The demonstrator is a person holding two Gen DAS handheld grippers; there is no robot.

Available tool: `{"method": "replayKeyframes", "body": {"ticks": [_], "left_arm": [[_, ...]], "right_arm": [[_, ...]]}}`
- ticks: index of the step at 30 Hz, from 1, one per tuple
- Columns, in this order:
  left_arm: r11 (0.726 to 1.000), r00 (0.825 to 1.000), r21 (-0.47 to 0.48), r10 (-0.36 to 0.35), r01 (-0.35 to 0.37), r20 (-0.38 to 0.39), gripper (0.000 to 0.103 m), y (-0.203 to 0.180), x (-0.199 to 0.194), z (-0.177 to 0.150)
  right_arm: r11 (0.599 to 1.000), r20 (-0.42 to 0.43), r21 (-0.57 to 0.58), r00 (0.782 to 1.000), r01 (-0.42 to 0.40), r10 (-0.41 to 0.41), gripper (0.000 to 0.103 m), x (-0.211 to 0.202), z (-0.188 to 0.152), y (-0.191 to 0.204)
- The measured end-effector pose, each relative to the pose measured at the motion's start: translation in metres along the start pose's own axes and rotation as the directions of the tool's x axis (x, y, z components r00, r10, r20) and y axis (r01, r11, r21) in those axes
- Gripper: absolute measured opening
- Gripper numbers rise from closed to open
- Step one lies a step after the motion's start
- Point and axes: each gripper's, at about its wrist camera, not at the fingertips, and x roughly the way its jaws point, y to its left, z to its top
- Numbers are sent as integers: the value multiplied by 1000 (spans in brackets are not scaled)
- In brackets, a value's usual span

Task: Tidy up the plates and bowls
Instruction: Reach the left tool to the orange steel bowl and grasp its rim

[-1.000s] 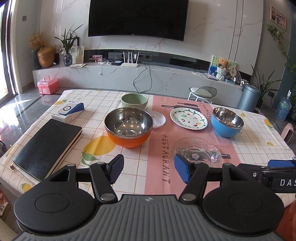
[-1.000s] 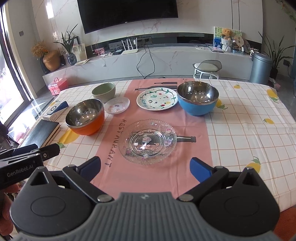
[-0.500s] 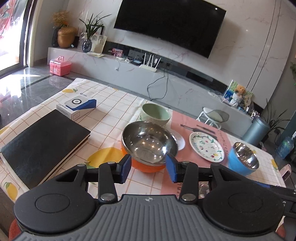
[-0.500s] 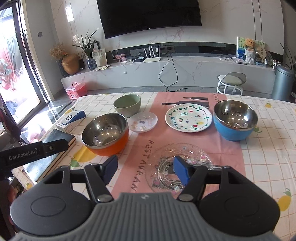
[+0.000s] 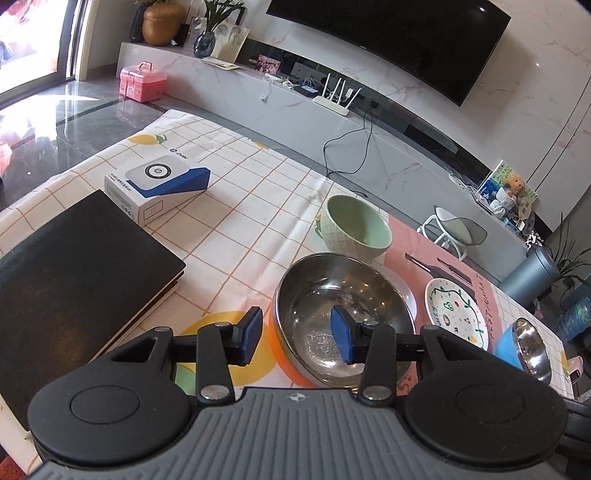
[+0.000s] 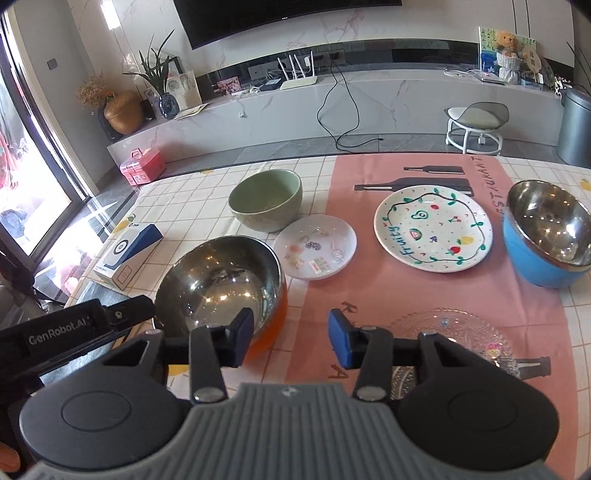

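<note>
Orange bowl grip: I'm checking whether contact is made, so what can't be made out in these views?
- Left wrist: the orange bowl's near rim sits behind the left gripper; pad contact unclear.
- Right wrist: the glass plate's near edge is behind the right gripper.

Marble wall (image 6: 424, 22), wall-mounted TV (image 5: 399, 40), glossy dark floor (image 5: 92, 122), sunlit window (image 6: 22, 177)

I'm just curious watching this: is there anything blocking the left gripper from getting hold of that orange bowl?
Nothing visible. The left gripper is open and already straddles the near rim of the orange bowl, one finger outside, one inside.
</note>
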Motion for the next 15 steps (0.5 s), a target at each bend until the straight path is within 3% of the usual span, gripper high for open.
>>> {"method": "replayKeyframes", "body": {"ticks": [4, 9, 15], "left_arm": [[1000, 1000, -16, 11, -11, -18, 36, 3, 11, 1], [1000, 1000, -11, 17, -18, -17, 9, 3, 16, 2], [1000, 1000, 1, 24, -24, -18, 6, 0, 12, 5]], "right_arm": [[1000, -49, 16, 999, -8, 9, 34, 25, 6, 4], [1000, -84, 27, 996, -11, 13, 20, 42, 6, 6], [999, -96, 44, 995, -11, 16, 14, 47, 5, 7]]}}
